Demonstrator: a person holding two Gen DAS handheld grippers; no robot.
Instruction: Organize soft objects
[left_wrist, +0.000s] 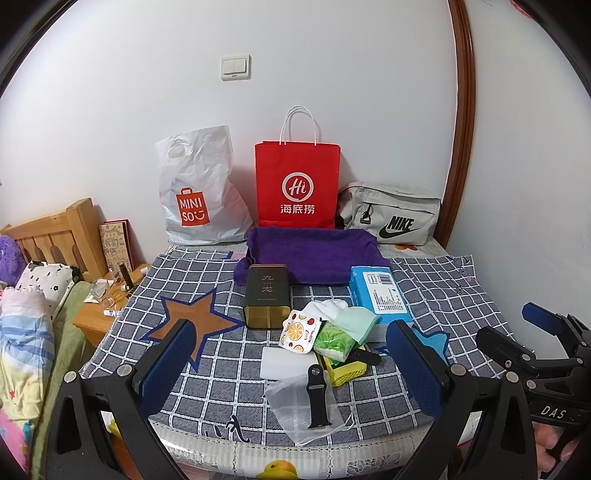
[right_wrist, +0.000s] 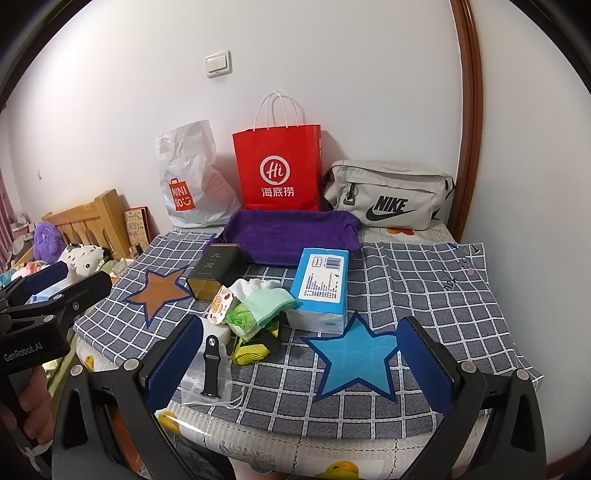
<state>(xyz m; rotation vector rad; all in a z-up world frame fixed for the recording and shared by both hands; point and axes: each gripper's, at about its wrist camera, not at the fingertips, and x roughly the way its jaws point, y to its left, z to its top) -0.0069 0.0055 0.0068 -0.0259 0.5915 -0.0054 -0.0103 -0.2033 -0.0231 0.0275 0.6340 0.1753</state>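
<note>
Room: white wall (left_wrist: 332, 74) behind, a double light switch (left_wrist: 235, 67) on it, a brown wooden door frame (left_wrist: 466, 110) at the right.
Far left: a wooden headboard (left_wrist: 59, 232), bedding with a purple plush toy (right_wrist: 47, 242), and a low wooden bedside table (left_wrist: 99, 314) carrying small clutter, a book (left_wrist: 117, 245) propped behind it.
Surface: a grey-blue checked cloth (left_wrist: 461, 295) with white grid lines, a brown star (left_wrist: 194, 317) on its left part and a blue star (right_wrist: 356, 360) on its right.
Back row, left to right: a white Miniso plastic bag (left_wrist: 195, 192), a red paper bag (left_wrist: 297, 184) with white handles, a grey Nike pouch (left_wrist: 391, 212), all against the wall.
Purple towel (left_wrist: 314, 254): folded, lying flat just in front of the red bag.
Middle heap, left to right: a dark tin box (left_wrist: 266, 301) on its side; a fruit-print packet (left_wrist: 299, 330); a green tissue pack (left_wrist: 332, 341) beneath a mint-green cloth (left_wrist: 356, 321), with white socks (left_wrist: 328, 308) behind; a blue tissue pack (left_wrist: 382, 295) touching the towel's front edge.
Front of heap: a white block (left_wrist: 284, 363), a yellow mesh item (left_wrist: 349, 371), and a black watch strap (left_wrist: 317, 398) lying on a clear plastic bag (left_wrist: 295, 410) near the cloth's front edge.
Left gripper (left_wrist: 291, 369): jaws spread wide, holding nothing, hovering before the heap.
Right gripper (right_wrist: 301, 360): jaws likewise wide apart and empty, framing the blue star.
Hands: fingers (right_wrist: 35, 406) wrap the left gripper's handle.
</note>
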